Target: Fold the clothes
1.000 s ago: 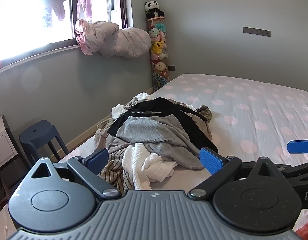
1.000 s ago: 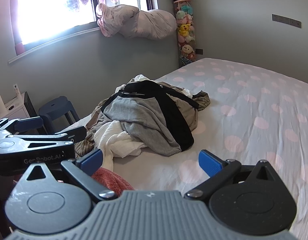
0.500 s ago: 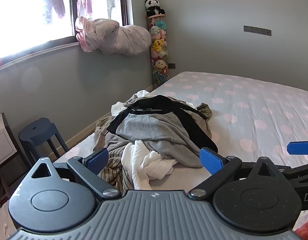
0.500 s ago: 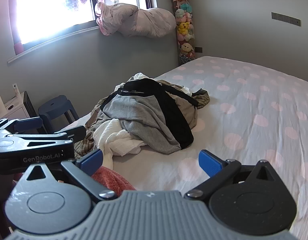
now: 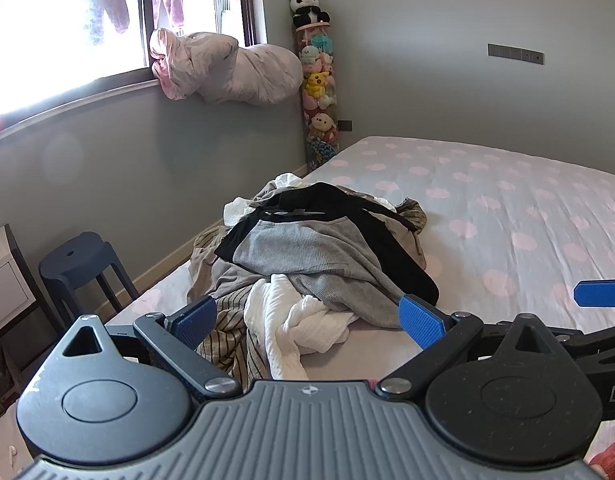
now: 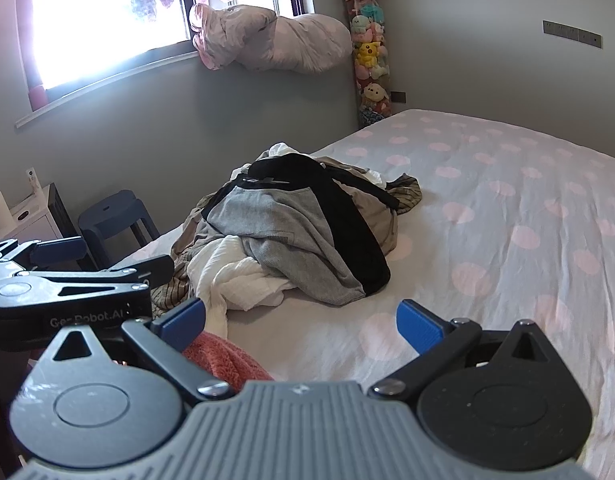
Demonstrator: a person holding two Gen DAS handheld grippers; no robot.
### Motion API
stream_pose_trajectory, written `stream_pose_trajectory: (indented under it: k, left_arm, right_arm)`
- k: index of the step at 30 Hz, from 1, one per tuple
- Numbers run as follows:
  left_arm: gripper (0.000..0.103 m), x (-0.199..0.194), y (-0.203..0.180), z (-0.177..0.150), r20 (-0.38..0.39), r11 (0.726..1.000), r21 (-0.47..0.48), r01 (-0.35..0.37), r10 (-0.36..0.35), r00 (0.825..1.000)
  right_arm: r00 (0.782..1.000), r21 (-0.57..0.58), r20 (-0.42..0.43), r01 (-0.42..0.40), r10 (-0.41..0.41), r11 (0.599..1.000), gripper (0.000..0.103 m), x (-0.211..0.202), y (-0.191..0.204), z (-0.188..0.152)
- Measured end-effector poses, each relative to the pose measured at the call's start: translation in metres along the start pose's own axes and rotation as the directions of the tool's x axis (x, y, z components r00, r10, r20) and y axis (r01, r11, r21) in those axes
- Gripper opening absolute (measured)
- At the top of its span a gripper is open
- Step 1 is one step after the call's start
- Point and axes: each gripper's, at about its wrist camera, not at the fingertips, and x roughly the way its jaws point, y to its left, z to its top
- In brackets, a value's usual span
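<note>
Clothes: jumbled pile of clothes [image 5: 319, 264] lying on the bed near its window-side edge, grey ribbed garment with black panels [image 5: 307, 252] sitting on top, crumpled white ribbed garment [image 5: 291, 320] spilling out at the near side, brown striped fabric [image 5: 223, 336] showing underneath.
Bed: grey sheet with pink polka dots [image 5: 507, 208] stretching bare to the right of the pile.
Left tool: left tool [image 5: 307, 318] hovering just short of the pile, blue-padded jaws standing wide apart, gripping nothing.
Right tool: right tool [image 6: 301, 320] hovering over the near bed edge, jaws spread wide, gripping nothing, well apart from the pile.
Near edge: coral-red towelling cloth [image 6: 227, 360] lying just under the right tool.
Background: dark blue plastic stool [image 5: 83, 260] standing beside the bed, pink bedding bundle [image 5: 227, 68] resting on the windowsill.
</note>
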Motion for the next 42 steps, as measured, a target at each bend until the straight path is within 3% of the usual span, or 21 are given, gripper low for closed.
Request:
stream_pose_trajectory:
  k: [10, 15, 25, 26, 28, 29, 31, 33, 42]
  left_arm:
    - [0.099, 0.024, 0.014, 0.005, -0.021, 0.999, -0.025, -0.020, 0.020, 1.000]
    - [0.099, 0.042, 0.031, 0.012, -0.033, 0.999, -0.047, -0.025, 0.023, 0.999]
    - [0.099, 0.105, 0.071, 0.028, -0.082, 0.994, -0.106, -0.023, 0.014, 0.997]
    - [0.098, 0.114, 0.074, 0.030, -0.095, 0.993, -0.112, -0.021, 0.011, 0.995]
    - [0.092, 0.135, 0.084, 0.035, -0.107, 0.991, -0.131, -0.020, 0.006, 0.994]
    - [0.090, 0.145, 0.089, 0.038, -0.110, 0.991, -0.132, -0.014, -0.001, 0.994]
    - [0.074, 0.165, 0.098, 0.044, -0.116, 0.994, -0.109, 0.006, -0.019, 0.993]
    - [0.070, 0.187, 0.108, 0.051, -0.128, 0.998, -0.071, 0.001, -0.010, 0.992]
    - [0.065, 0.289, 0.140, 0.066, -0.169, 0.996, 0.085, -0.002, 0.017, 0.985]
  right_arm:
    - [1.000, -0.026, 0.007, -0.003, 0.003, 1.000, 0.102, 0.021, -0.005, 0.000]
    - [0.997, -0.042, 0.067, -0.024, 0.027, 0.999, 0.102, 0.037, -0.017, 0.006]
    - [0.995, -0.151, 0.017, -0.090, 0.094, 0.984, 0.101, 0.113, -0.035, 0.040]
    - [0.995, -0.156, 0.004, -0.096, 0.098, 0.983, 0.098, 0.123, -0.036, 0.043]
    - [0.994, -0.166, -0.025, -0.106, 0.103, 0.980, 0.072, 0.143, -0.039, 0.051]
    - [0.994, -0.168, -0.042, -0.108, 0.102, 0.980, 0.068, 0.154, -0.041, 0.054]
    - [0.993, -0.166, -0.063, -0.111, 0.102, 0.980, 0.066, 0.173, -0.047, 0.062]
    - [0.993, -0.171, -0.071, -0.110, 0.099, 0.979, 0.066, 0.190, -0.050, 0.069]
    - [0.988, -0.182, -0.132, -0.105, 0.081, 0.978, 0.058, 0.282, -0.065, 0.089]
